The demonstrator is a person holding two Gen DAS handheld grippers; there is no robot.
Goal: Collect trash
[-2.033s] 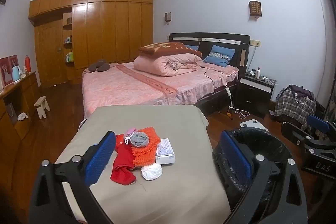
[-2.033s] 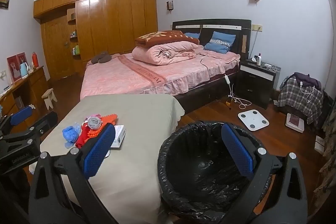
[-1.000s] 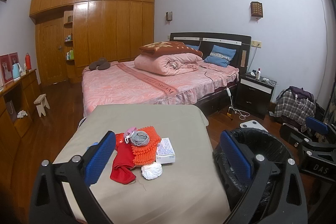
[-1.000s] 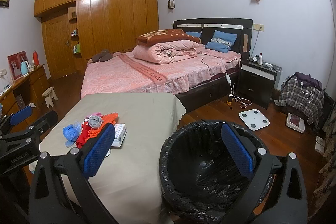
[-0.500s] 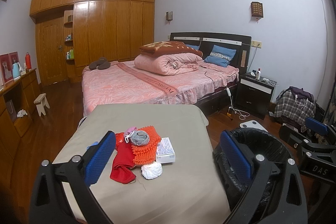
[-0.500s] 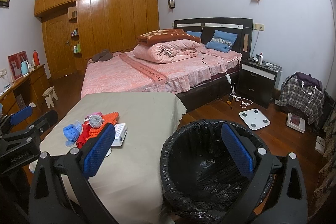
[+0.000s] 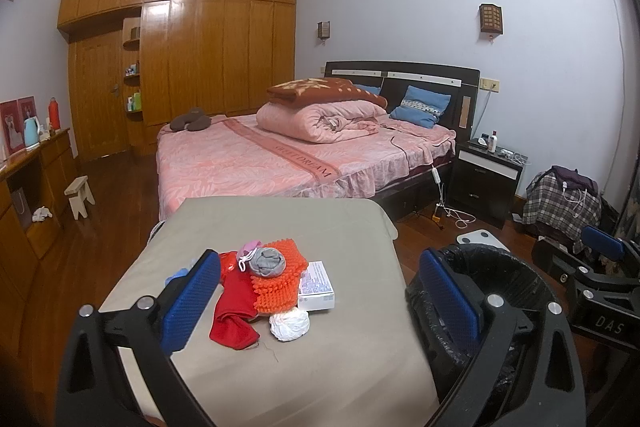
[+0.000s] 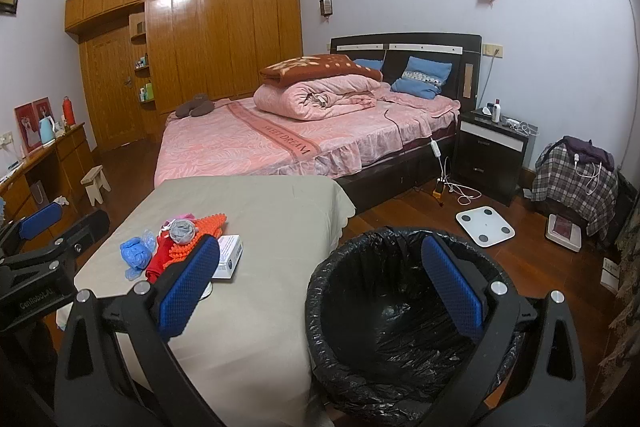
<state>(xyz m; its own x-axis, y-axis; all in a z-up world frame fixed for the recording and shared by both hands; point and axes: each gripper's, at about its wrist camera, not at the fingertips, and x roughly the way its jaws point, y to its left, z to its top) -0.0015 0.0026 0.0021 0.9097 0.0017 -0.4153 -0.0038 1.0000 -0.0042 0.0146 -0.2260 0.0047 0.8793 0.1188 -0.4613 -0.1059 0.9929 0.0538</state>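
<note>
A small pile lies on the beige-covered table (image 7: 328,367): a red cloth (image 7: 234,311), an orange bristly mat (image 7: 278,277), a grey balled sock (image 7: 266,261), a white crumpled wad (image 7: 289,325) and a white printed box (image 7: 316,285). Crumpled blue plastic (image 8: 134,253) sits at the pile's left. A bin lined with a black bag (image 8: 400,339) stands on the floor right of the table. My left gripper (image 7: 320,303) is open, held back from the pile. My right gripper (image 8: 320,287) is open between table edge and bin. Both hold nothing.
A pink bed (image 7: 280,155) with folded quilts stands beyond the table. A dark nightstand (image 7: 484,179), cables and a white scale (image 8: 485,226) are on the wooden floor at right. A wardrobe wall (image 7: 180,67), a low cabinet (image 7: 36,195) and a small stool (image 7: 79,195) lie left.
Almost nothing differs. Both views have drifted very slightly, and both grippers stay open and empty. The pile has not moved.
</note>
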